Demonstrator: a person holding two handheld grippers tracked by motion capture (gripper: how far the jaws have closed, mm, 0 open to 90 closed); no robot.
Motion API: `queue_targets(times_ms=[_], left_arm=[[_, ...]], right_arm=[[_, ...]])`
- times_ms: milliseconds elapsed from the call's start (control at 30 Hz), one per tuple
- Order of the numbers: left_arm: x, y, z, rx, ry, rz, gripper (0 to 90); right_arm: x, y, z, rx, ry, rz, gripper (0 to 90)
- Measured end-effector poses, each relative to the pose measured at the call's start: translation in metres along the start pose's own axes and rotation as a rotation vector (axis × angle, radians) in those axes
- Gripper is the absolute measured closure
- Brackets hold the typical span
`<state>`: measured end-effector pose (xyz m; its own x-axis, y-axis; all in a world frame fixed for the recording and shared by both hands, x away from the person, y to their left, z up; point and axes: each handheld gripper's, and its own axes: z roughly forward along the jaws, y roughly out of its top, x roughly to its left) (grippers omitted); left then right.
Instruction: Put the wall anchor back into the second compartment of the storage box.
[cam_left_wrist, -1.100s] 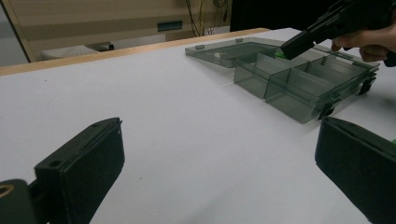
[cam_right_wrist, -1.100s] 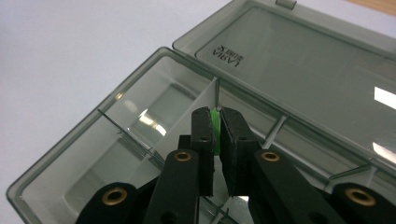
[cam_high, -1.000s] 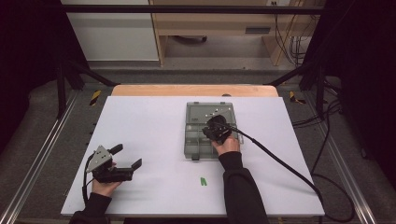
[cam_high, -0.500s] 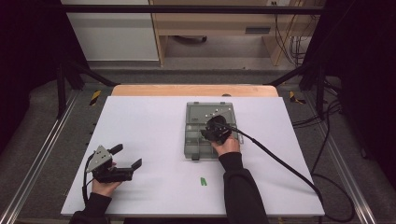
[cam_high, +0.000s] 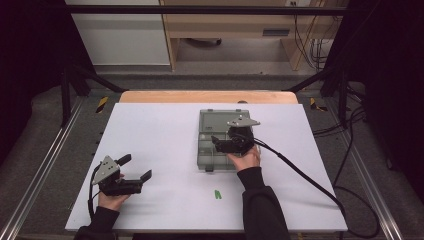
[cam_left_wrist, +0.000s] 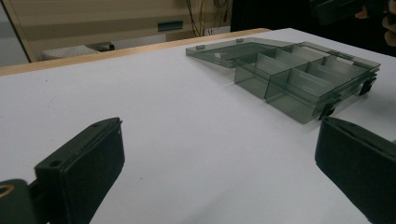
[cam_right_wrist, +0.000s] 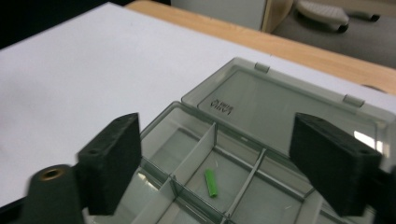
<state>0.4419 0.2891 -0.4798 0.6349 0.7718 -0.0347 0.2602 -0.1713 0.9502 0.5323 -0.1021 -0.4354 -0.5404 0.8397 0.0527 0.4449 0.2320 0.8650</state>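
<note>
Box (cam_high: 220, 145) part hidden by right tool (cam_high: 223, 145), near compartments cut off

From the high view, the right claw (cam_high: 216, 143) and its hand (cam_high: 245, 159) cover part of the compartment box (cam_high: 210, 131). In the right claw view, the box's near compartments run off the bottom edge, and the lid lettering (cam_right_wrist: 223, 106) is too blurred to read.

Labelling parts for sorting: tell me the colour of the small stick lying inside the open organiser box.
Bright green stick, clearest in the right gripper view.
</note>
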Motion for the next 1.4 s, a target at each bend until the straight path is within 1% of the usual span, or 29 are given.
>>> queue_targets(times_ms=[33, 67, 100, 200, 300, 367, 433, 467, 500, 533, 633, 667, 700, 800, 867, 933, 1000, 1100, 1167, 1267, 1400], left_arm=[[0.000, 0.000, 0.000, 0.000, 0.000, 0.000, 1.0], [0.000, 0.000, 0.000, -0.001, 0.000, 0.000, 1.0], [0.000, 0.000, 0.000, -0.001, 0.000, 0.000, 1.0], [0.000, 0.000, 0.000, -0.001, 0.001, 0.001, 0.9], [0.000, 0.000, 0.000, 0.000, 0.001, 0.002, 0.9], [0.000, 0.000, 0.000, 0.000, 0.001, 0.002, 0.9], [0.000, 0.000, 0.000, -0.001, 0.001, -0.001, 0.9], [0.000, 0.000, 0.000, 0.000, 0.001, 0.000, 0.9], [0.000, 0.000, 0.000, 0.001, 0.001, 0.001, 0.9], [0.000, 0.000, 0.000, 0.001, 0.001, 0.001, 0.9], [0.000, 0.000, 0.000, 0.001, 0.003, 0.001, 0.9], [0.000, 0.000, 0.000, 0.001, 0.003, 0.001, 0.9], [0.000, 0.000, 0.000, 0.002, 0.003, 0.001, 0.9], [0.000, 0.000, 0.000, 0.003, 0.002, 0.002, 0.9], [-0.001, 0.000, 0.000, 0.003, 0.002, 0.003, 0.8], [-0.001, 0.000, 0.000, 0.002, 0.001, 0.002, 0.8], [-0.001, 0.000, 0.000, 0.002, 0.002, 0.002, 0.8], [-0.001, 0.000, 0.000, 0.002, 0.002, 0.001, 0.8], [-0.001, 0.000, 0.000, 0.001, 0.002, 0.002, 0.8], [0.000, 0.000, 0.000, 0.001, 0.003, 0.001, 0.8], [0.000, 0.000, 0.000, 0.001, 0.004, 0.001, 0.8]], right_arm=[[0.000, 0.000, -0.003, -0.013, -0.009, 0.003, 11.4], [0.001, 0.001, -0.010, -0.021, -0.028, -0.001, 5.5], [0.003, 0.002, -0.013, -0.025, -0.041, -0.006, 4.5], [0.005, 0.002, -0.020, -0.039, -0.051, -0.020, 3.7], [0.008, 0.001, -0.030, -0.067, -0.052, -0.023, 3.3], [0.009, 0.000, -0.037, -0.080, -0.054, -0.017, 0.8], [0.010, -0.002, -0.047, -0.095, -0.054, -0.021, 0.6], [0.010, -0.002, -0.047, -0.095, -0.054, -0.021, 0.6], [0.011, -0.004, -0.053, -0.101, -0.041, -0.034, 2.3], [0.011, -0.004, -0.053, -0.101, -0.041, -0.034, 2.3], [0.013, -0.010, -0.063, -0.108, -0.015, -0.044, 1.1], [0.013, -0.010, -0.063, -0.108, -0.015, -0.044, 1.1], [0.013, -0.014, -0.068, -0.110, 0.008, -0.038, 1.2], [0.014, -0.018, -0.071, -0.111, 0.018, -0.034, 1.0], [0.016, -0.025, -0.076, -0.110, 0.028, -0.028, 0.8], [0.016, -0.027, -0.077, -0.111, 0.031, -0.025, 0.8], [0.018, -0.035, -0.081, -0.106, 0.041, -0.013, 0.7], [0.019, -0.039, -0.083, -0.105, 0.054, -0.003, 1.0], [0.020, -0.045, -0.084, -0.093, 0.061, 0.004, 1.1], [0.023, -0.051, -0.085, -0.072, 0.057, -0.007, 1.0], [0.025, -0.056, -0.086, -0.073, 0.072, 0.009, 1.4]])
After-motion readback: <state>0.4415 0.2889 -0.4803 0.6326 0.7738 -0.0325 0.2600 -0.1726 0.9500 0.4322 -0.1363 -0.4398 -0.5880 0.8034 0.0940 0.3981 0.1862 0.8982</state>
